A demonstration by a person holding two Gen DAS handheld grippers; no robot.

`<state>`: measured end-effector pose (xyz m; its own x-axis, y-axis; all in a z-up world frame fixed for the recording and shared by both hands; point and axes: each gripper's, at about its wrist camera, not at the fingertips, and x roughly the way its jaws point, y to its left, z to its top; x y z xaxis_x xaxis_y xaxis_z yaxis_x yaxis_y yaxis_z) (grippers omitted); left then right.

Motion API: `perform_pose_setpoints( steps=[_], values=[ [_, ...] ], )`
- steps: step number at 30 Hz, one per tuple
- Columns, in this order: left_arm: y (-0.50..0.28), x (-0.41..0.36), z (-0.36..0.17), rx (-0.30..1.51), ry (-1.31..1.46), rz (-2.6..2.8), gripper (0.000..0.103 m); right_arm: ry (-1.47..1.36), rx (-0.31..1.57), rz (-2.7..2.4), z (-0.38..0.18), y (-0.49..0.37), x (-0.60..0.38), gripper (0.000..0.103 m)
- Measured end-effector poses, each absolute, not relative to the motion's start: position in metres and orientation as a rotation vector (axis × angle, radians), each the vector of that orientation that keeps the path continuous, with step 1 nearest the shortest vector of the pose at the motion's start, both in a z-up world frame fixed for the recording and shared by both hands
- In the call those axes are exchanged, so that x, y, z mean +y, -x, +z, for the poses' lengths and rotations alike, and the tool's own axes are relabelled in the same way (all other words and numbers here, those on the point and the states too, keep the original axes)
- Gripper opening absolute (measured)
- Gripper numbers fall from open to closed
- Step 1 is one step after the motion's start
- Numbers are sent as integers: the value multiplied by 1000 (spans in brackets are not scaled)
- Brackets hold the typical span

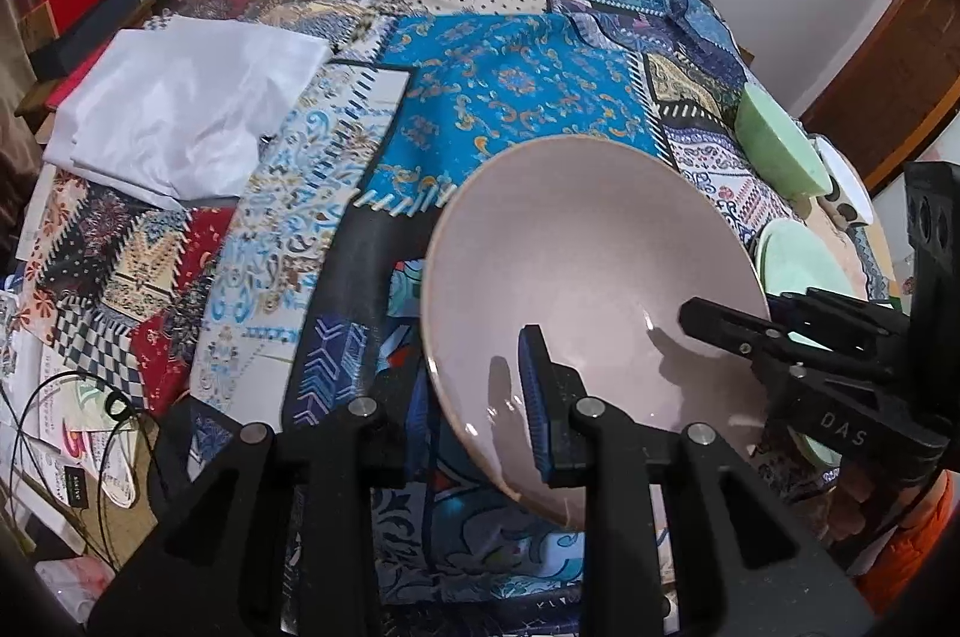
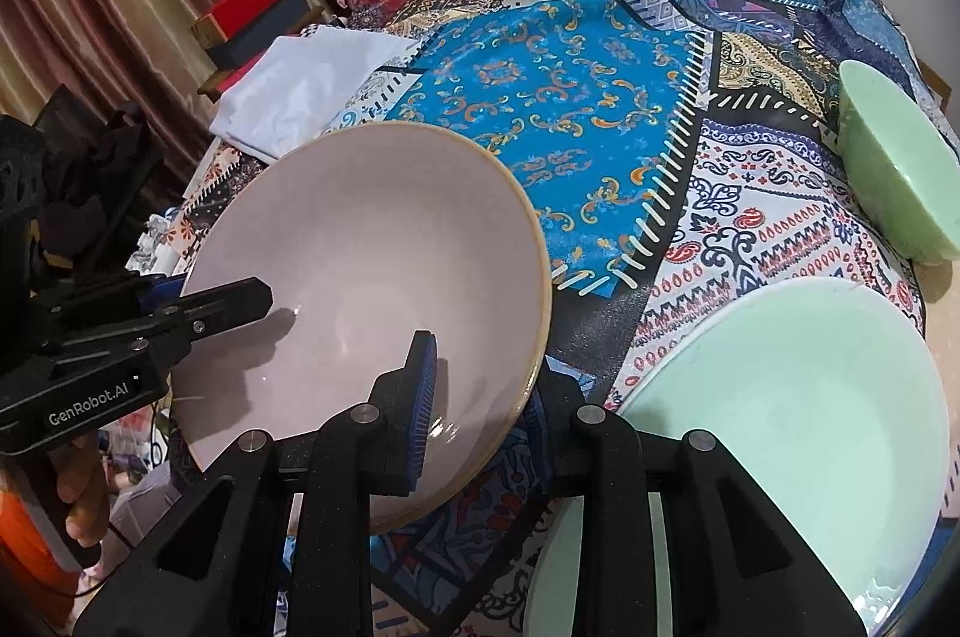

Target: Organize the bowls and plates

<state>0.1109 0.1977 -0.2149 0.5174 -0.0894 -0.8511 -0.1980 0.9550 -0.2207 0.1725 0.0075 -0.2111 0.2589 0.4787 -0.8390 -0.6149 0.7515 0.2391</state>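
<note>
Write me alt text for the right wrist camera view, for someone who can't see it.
Two black handheld grippers clamp opposite rims of a large pale pink ceramic bowl: the right gripper from the near side, the left gripper from the left. The bowl sits tilted over a colourful patchwork tablecloth, with a mint green plate at right and a mint green bowl beyond it.

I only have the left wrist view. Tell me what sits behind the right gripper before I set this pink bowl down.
Observer: A mint green plate lies on the patchwork cloth, just right of the pink bowl.
Operator: Give me its load.
Observer: Nothing on it; its face is bare.
Operator: Report the right gripper's hold.
Observer: The right gripper straddles the bowl's near rim, one finger inside, the other under the outside.
</note>
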Motion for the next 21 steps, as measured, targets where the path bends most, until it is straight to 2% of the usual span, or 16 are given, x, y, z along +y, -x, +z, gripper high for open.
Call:
perform_pose_setpoints(
  steps=[13, 21],
  values=[
    [-94, 189, -162, 924, 265, 109, 27, 111, 936, 700, -163, -165, -30, 27],
    [-95, 148, -121, 835, 205, 58, 43, 75, 844, 646, -131, -160, -74, 31]
  ],
)
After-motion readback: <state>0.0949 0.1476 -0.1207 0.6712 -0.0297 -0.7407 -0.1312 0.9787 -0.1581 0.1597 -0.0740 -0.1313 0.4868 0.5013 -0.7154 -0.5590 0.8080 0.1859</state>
